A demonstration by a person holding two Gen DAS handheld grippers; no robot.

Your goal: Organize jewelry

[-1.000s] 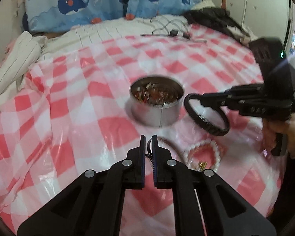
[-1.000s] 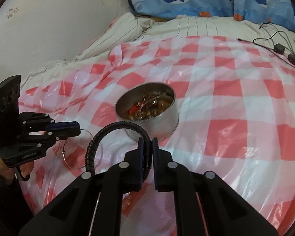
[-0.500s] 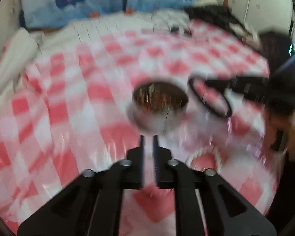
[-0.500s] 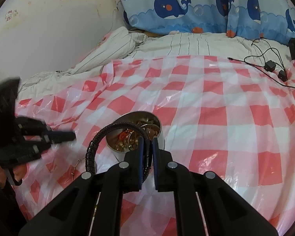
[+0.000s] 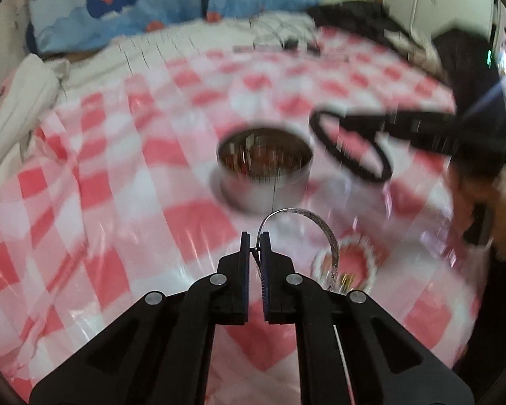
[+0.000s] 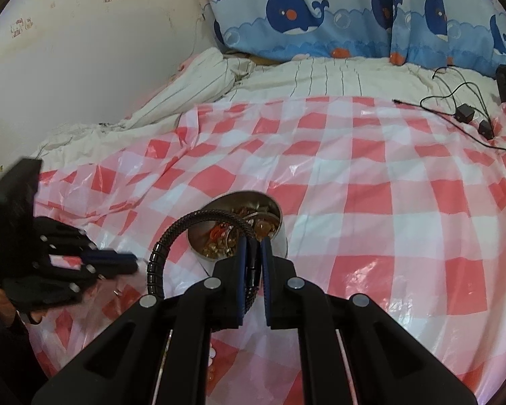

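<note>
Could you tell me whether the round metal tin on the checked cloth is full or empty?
Partly full: the open tin holds a jumble of beads and jewelry below its rim.

In the left wrist view, the tin [image 5: 264, 172] stands on the sheet [image 5: 124, 168] at the middle of the frame, with jewelry inside it. Below the tin, at the lower middle, is the left gripper [image 5: 255, 248], and a thin bangle [image 5: 307, 226] rises from between its fingers and curves to the right. Right of the bangle, in the lower right, a small beaded ring [image 5: 369, 253] lies on the sheet. Right of the tin, above the sheet, is a dark bracelet [image 5: 350, 155] at the tip of the right gripper [image 5: 364, 121] (much blurred here). Pillows [image 5: 118, 3] lie along the top, behind the sheet. In the right wrist view, cables [image 6: 469, 111] lie in the upper right.
</note>
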